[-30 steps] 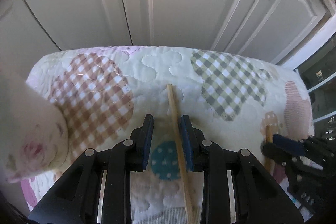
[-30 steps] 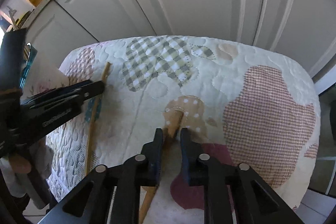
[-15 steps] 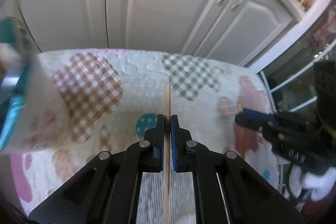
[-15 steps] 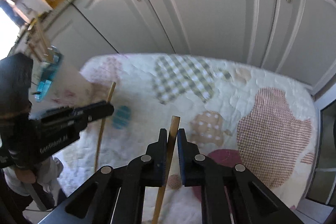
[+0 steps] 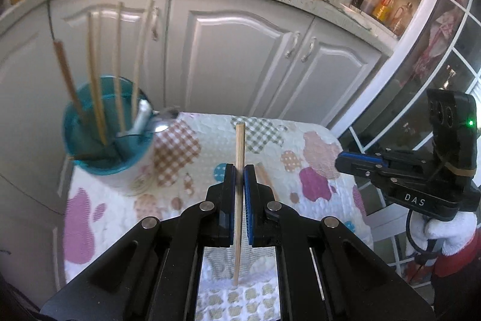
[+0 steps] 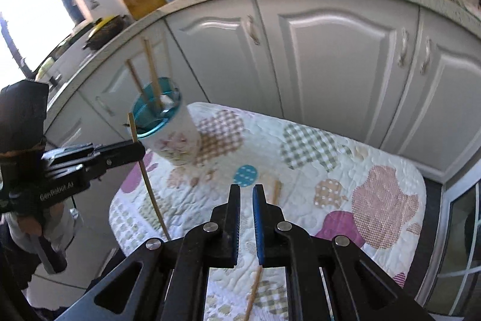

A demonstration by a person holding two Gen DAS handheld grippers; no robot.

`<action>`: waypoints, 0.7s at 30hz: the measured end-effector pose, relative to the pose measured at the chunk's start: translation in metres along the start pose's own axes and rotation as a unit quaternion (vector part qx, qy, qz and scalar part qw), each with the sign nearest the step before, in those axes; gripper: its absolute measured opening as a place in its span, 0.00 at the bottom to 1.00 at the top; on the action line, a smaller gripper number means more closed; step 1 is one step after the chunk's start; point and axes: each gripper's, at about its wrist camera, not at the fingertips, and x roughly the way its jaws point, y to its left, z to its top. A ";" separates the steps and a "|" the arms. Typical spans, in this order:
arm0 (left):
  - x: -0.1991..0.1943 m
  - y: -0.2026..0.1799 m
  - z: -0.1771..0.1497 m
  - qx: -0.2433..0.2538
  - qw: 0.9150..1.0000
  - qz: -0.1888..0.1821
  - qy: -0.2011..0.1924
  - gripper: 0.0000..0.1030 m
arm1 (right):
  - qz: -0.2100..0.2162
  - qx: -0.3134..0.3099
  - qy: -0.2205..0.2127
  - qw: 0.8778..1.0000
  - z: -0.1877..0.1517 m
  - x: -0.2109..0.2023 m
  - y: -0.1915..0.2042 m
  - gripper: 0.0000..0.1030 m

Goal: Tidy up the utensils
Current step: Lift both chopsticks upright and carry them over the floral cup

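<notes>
"DAS" on right gripper [image 5: 354, 163]; "GenRobot.AI" on left gripper [image 6: 132, 151].

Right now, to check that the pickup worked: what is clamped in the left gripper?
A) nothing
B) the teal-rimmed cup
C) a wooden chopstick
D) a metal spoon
C: the left gripper has its blue pads shut on a wooden chopstick, which sticks out past both ends of the pads.

A quilted table [image 5: 315, 140] bears a utensil cup [image 6: 171, 137] and a chopstick [image 6: 275, 191].

quilted cloth [image 5: 318, 140]: white with gingham, dotted patches
utensil cup [image 6: 177, 140]: teal inside, perhaps floral outside
cabinet doors [image 5: 240, 62]: pale grey
chopstick [image 5: 239, 200]: tan
</notes>
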 end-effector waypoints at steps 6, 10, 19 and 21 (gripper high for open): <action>-0.016 0.006 -0.009 -0.013 1.000 0.004 -0.009 0.04 | -0.029 0.012 0.050 0.998 -0.012 0.037 -0.006 0.18; -0.026 0.008 -0.011 -0.015 1.000 0.006 -0.015 0.04 | -0.024 0.026 0.099 0.994 -0.022 0.087 -0.009 0.25; -0.053 0.031 -0.008 -0.044 0.998 0.020 -0.030 0.04 | -0.057 0.007 0.142 0.988 -0.018 0.179 -0.002 0.07; -0.062 0.039 -0.006 -0.054 0.998 0.020 -0.038 0.04 | -0.047 0.010 0.150 0.987 -0.017 0.177 -0.003 0.07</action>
